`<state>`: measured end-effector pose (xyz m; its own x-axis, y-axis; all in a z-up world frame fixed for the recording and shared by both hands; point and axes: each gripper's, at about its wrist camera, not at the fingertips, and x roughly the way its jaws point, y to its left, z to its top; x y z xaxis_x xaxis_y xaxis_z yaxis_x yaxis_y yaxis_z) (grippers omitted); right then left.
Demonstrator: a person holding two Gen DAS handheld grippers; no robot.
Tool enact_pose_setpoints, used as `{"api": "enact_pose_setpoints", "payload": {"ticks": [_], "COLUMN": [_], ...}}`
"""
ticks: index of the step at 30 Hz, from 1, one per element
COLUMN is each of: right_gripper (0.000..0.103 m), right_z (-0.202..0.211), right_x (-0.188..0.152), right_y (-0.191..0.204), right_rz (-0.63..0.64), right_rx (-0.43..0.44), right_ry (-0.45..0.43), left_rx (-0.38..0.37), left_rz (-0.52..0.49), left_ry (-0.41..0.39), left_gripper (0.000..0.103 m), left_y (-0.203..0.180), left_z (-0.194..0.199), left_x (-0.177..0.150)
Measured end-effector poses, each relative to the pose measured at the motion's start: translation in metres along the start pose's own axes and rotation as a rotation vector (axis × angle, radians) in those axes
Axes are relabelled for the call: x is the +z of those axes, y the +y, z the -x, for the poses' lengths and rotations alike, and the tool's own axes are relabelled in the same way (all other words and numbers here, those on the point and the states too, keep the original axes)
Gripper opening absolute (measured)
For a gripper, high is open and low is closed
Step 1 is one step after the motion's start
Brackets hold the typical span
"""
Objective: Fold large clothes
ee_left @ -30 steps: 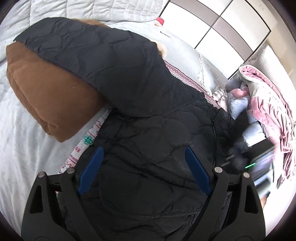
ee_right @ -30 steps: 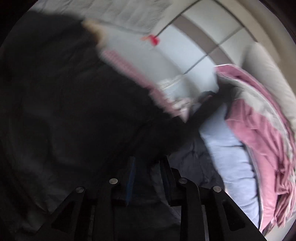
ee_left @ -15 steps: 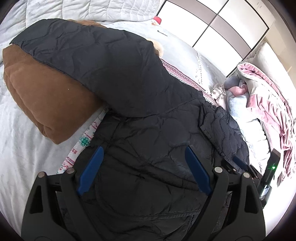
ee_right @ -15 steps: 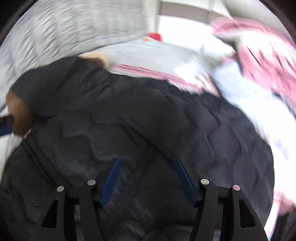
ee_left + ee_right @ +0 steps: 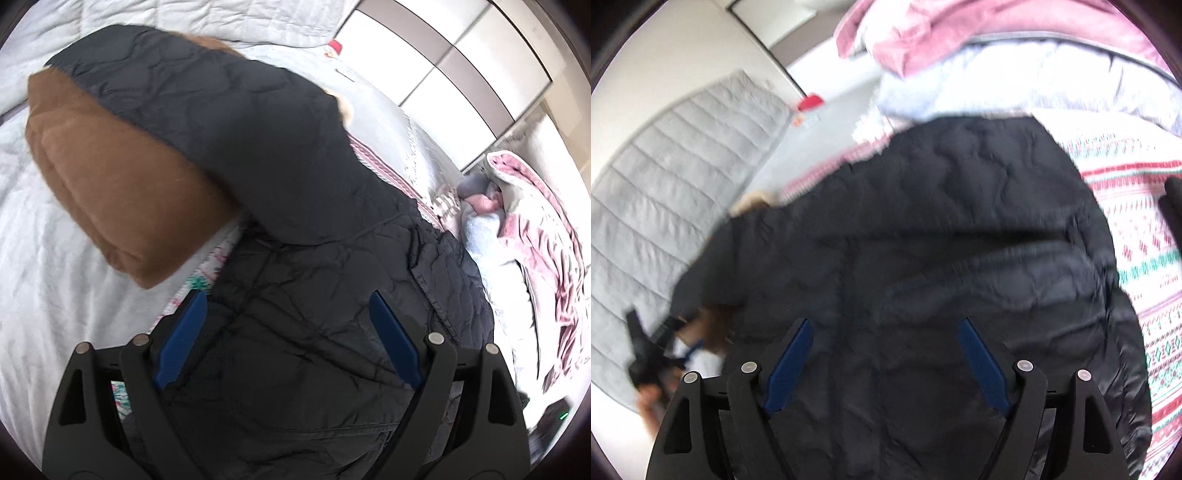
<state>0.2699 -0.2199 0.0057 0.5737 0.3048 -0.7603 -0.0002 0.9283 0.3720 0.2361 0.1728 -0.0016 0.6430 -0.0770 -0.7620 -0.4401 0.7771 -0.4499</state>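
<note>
A black quilted jacket [image 5: 303, 229] lies spread on a bed [image 5: 55, 229], over a patterned red-and-white blanket [image 5: 1145, 229] whose border shows beside the jacket's right edge and, in the left wrist view, at its left edge. One sleeve is folded across the jacket's body, and the upper part rests on a brown fleece garment [image 5: 110, 184], probably a set-aside item, which props that end slightly above the bedding. The left gripper [image 5: 288, 339] hangs over the lower body of the jacket with its jaws spread wide and nothing pinched between its blue pads [image 5: 181, 339]; the fabric below lies flat and undisturbed, which suggests a pose of readiness rather than a grip. The right gripper [image 5: 882, 365] looks down on the jacket from the other side; its jaws are opening, the cloth beneath them is not gathered between them, and no pad presses on it. In that view the left gripper's body and the person's hand [image 5: 650, 395] appear at the lower left, blurred. A heap of pink and pale blue clothes [image 5: 517, 229] lies beside the jacket on the right, apparently awaiting its turn. Judged from the layout, the sleeve fold is done and the body fold remains.
</note>
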Motion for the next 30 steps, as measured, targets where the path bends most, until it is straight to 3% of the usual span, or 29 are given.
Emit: {"api": "enact_pose_setpoints", "payload": {"ticks": [2,6,9,12,14,15,19,21,26,30], "right_gripper": [0.083,0.083,0.085,0.085,0.085,0.085,0.085,0.085,0.085,0.086], "right_z": [-0.001,0.027,0.038,0.031,0.027,0.025,0.036,0.042,0.044,0.037], "right_x": [-0.004,-0.008,-0.013,-0.013,-0.012,-0.011,-0.01,-0.009,-0.005,-0.003], "right_y": [-0.001,0.013,0.023,0.012,0.001,-0.005,-0.002,-0.003,-0.011,-0.017], "right_rz": [0.024,0.112,0.152,0.075,-0.023,-0.073,-0.021,-0.014,-0.05,-0.087], "right_rx": [-0.049,-0.033,-0.008,0.134,0.247,0.262,0.176,0.175,0.211,0.216], "right_ry": [0.008,-0.109,-0.117,-0.046,0.008,0.033,-0.015,-0.026,-0.021,-0.014], "left_rx": [0.015,0.047,0.02,-0.021,-0.017,-0.006,-0.028,-0.058,-0.066,0.001], "left_rz": [0.032,0.095,0.156,0.249,0.317,0.36,0.459,0.466,0.418,0.523], "left_ry": [-0.003,-0.043,-0.076,-0.115,-0.156,-0.177,-0.23,-0.26,-0.247,-0.139], "left_gripper": [0.09,0.09,0.09,0.09,0.09,0.09,0.09,0.09,0.09,0.09], "left_y": [0.011,0.037,0.057,0.085,0.102,0.113,0.134,0.134,0.113,0.136], "left_z": [0.0,0.009,0.023,0.036,0.043,0.045,0.049,0.051,0.038,-0.003], "left_x": [0.004,0.012,0.019,0.025,0.03,0.034,0.051,0.065,0.104,0.112]}}
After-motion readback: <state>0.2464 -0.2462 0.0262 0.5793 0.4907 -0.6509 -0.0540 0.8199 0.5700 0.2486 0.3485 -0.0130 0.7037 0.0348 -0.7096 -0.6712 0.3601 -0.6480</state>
